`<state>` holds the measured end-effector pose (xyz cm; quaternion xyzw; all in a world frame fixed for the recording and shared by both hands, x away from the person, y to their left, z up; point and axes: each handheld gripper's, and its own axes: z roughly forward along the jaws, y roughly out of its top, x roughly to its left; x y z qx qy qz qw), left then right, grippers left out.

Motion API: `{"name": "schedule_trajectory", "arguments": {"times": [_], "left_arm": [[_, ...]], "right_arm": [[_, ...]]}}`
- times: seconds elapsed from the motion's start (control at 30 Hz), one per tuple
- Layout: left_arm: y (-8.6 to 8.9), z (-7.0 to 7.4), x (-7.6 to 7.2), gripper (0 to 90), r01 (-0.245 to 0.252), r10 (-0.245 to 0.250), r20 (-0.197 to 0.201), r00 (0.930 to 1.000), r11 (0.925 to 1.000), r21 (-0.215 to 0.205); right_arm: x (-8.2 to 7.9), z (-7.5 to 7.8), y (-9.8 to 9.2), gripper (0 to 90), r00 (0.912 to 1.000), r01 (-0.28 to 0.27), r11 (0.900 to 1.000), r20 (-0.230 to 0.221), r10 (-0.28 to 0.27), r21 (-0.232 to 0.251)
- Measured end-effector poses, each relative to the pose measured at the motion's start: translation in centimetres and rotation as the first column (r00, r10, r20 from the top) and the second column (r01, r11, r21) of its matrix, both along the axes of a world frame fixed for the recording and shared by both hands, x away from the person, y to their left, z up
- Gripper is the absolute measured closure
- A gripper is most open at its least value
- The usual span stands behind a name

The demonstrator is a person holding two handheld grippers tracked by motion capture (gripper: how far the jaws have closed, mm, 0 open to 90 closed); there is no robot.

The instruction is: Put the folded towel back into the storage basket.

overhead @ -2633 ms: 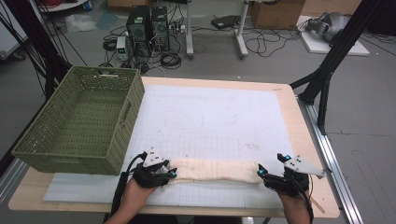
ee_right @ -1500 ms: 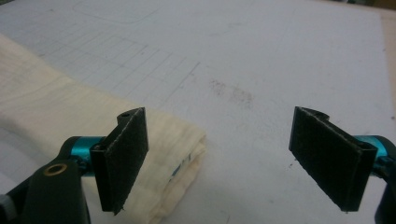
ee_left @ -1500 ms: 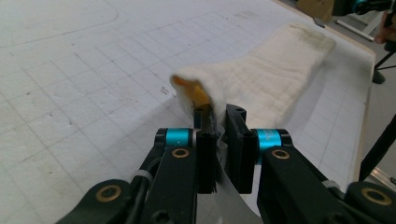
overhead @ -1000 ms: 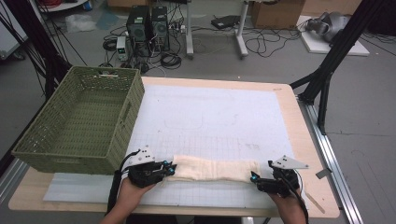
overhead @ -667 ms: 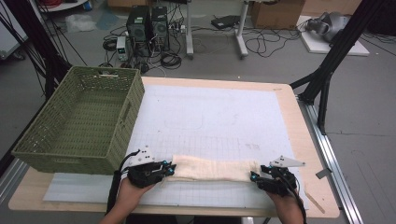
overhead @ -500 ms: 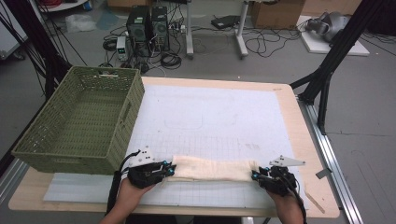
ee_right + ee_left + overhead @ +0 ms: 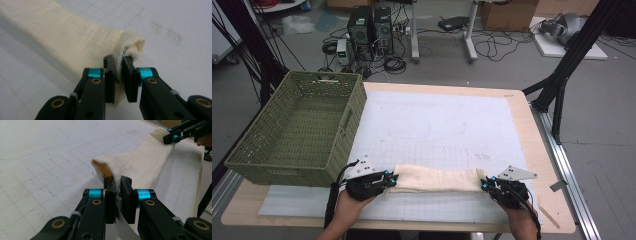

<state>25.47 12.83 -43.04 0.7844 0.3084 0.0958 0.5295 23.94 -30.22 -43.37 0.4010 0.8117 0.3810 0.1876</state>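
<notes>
A cream cloth [image 7: 434, 178] lies folded into a long narrow strip near the table's front edge. My left gripper [image 7: 388, 180] is shut on its left end, pinching a fold of the cloth [image 7: 140, 162] and its white label between the jaws. At the other end my right gripper [image 7: 484, 185] is shut on the cloth [image 7: 75, 42], with its bunched corner squeezed between the jaws. That right gripper [image 7: 172, 138] also appears far off in the left gripper view. A hand holds each gripper from the bottom of the high view.
A green woven basket [image 7: 297, 127] stands on the table's left side, just beyond my left gripper. A white gridded mat [image 7: 437, 125] covers the wooden table [image 7: 542, 165]. Black frame legs, computers and cables sit on the floor behind.
Both grippers slid a little toward the front edge and closed on the cloth's ends; the strip has been drawn slightly nearer and stays stretched between them.
</notes>
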Motion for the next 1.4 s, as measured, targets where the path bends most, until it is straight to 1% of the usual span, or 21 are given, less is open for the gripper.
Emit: {"name": "schedule_trajectory", "arguments": {"times": [0.13, 0.2, 0.37, 0.4, 0.57, 0.63, 0.7, 0.73, 0.77, 0.8, 0.83, 0.9, 0.97, 1.0, 1.03, 1.1, 1.13, 1.23, 1.27, 1.33, 1.4], "left_arm": [[0.8, 0.7, -0.2, 82.9, -0.012, 0.012, 0.012, 0.9998, 0.999, -0.043], [0.9, 0.9, -0.2, 82.9, -0.015, 0.016, 0.019, 0.9997, 0.9987, -0.049], [1.6, 1.8, -0.5, 82.9, -0.022, 0.025, 0.051, 0.9984, 0.998, -0.059], [1.7, 2.0, -0.6, 82.9, -0.024, 0.028, 0.057, 0.998, 0.9979, -0.06], [2.2, 2.7, -1.0, 82.9, -0.027, 0.033, 0.087, 0.9957, 0.9971, -0.072], [2.4, 3.0, -1.1, 82.8, -0.029, 0.036, 0.099, 0.9945, 0.9968, -0.075], [2.6, 3.2, -1.3, 82.9, -0.028, 0.036, 0.108, 0.9935, 0.9967, -0.077], [2.8, 3.4, -1.4, 82.9, -0.03, 0.039, 0.121, 0.9918, 0.9966, -0.077], [2.8, 3.4, -1.4, 82.9, -0.03, 0.039, 0.121, 0.9918, 0.9966, -0.077], [3.1, 3.7, -1.5, 82.9, -0.03, 0.04, 0.134, 0.9902, 0.9962, -0.082], [3.1, 3.7, -1.5, 82.9, -0.03, 0.04, 0.134, 0.9902, 0.9962, -0.082], [3.3, 4.0, -1.5, 82.9, -0.026, 0.038, 0.144, 0.9889, 0.9961, -0.084], [3.6, 4.3, -1.6, 82.9, -0.026, 0.04, 0.152, 0.9876, 0.9957, -0.088], [3.7, 4.5, -1.7, 82.8, -0.029, 0.043, 0.158, 0.9865, 0.9957, -0.088], [3.9, 4.8, -1.8, 82.9, -0.029, 0.044, 0.165, 0.9853, 0.9955, -0.09], [4.0, 5.1, -1.9, 82.8, -0.028, 0.045, 0.18, 0.9827, 0.9952, -0.094], [4.2, 5.4, -2.0, 82.8, -0.026, 0.044, 0.192, 0.9804, 0.9956, -0.09], [4.4, 6.1, -2.3, 82.8, -0.019, 0.036, 0.228, 0.9729, 0.9966, -0.08], [4.6, 6.3, -2.4, 82.7, -0.016, 0.034, 0.243, 0.9695, 0.9971, -0.074], [4.8, 6.7, -2.5, 82.7, -0.014, 0.031, 0.258, 0.9657, 0.9976, -0.068], [5.0, 7.0, -2.6, 82.8, -0.018, 0.038, 0.266, 0.9633, 0.9969, -0.077]], "right_arm": [[0.1, 0.3, 0.1, 81.3, 0.9989, -0.031, 0.999, 0.035, 0.031, 0.02], [0.1, 0.3, 0.1, 81.2, 0.9988, -0.037, 0.999, 0.034, 0.036, 0.025], [0.4, 0.7, 0.2, 81.2, 0.9964, -0.06, 0.996, 0.062, 0.057, 0.058], [0.6, 0.9, 0.2, 81.2, 0.9954, -0.065, 0.995, 0.075, 0.058, 0.082], [0.9, 1.4, 0.2, 81.2, 0.993, -0.074, 0.991, 0.1, 0.063, 0.113], [1.1, 1.7, 0.3, 81.3, 0.9897, -0.084, 0.988, 0.126, 0.067, 0.128], [1.1, 1.8, 0.4, 81.2, 0.9893, -0.082, 0.988, 0.131, 0.064, 0.135], [1.2, 2.0, 0.4, 81.3, 0.9855, -0.097, 0.985, 0.152, 0.075, 0.144], [1.2, 2.0, 0.4, 81.3, 0.9855, -0.097, 0.985, 0.152, 0.075, 0.144], [1.2, 2.3, 0.5, 81.3, 0.9815, -0.11, 0.982, 0.173, 0.082, 0.156], [1.3, 2.4, 0.5, 81.3, 0.9792, -0.114, 0.981, 0.185, 0.084, 0.158], [1.3, 2.5, 0.6, 81.3, 0.979, -0.116, 0.98, 0.186, 0.084, 0.165], [1.5, 2.7, 0.7, 81.3, 0.9762, -0.124, 0.977, 0.198, 0.089, 0.172], [1.5, 2.9, 0.8, 81.3, 0.9749, -0.127, 0.977, 0.204, 0.09, 0.174], [1.7, 3.1, 0.9, 81.3, 0.9727, -0.136, 0.973, 0.212, 0.095, 0.187], [1.8, 3.2, 1.0, 81.4, 0.9716, -0.139, 0.972, 0.216, 0.097, 0.187], [1.9, 3.4, 1.1, 81.3, 0.9726, -0.139, 0.971, 0.212, 0.096, 0.197], [2.6, 4.0, 1.4, 81.4, 0.9676, -0.152, 0.966, 0.231, 0.102, 0.209], [3.0, 4.5, 1.6, 81.4, 0.9648, -0.16, 0.963, 0.241, 0.106, 0.216], [3.2, 4.7, 1.7, 81.4, 0.9624, -0.162, 0.963, 0.25, 0.106, 0.217], [3.6, 5.3, 1.9, 81.5, 0.9594, -0.167, 0.96, 0.262, 0.105, 0.227]]}}
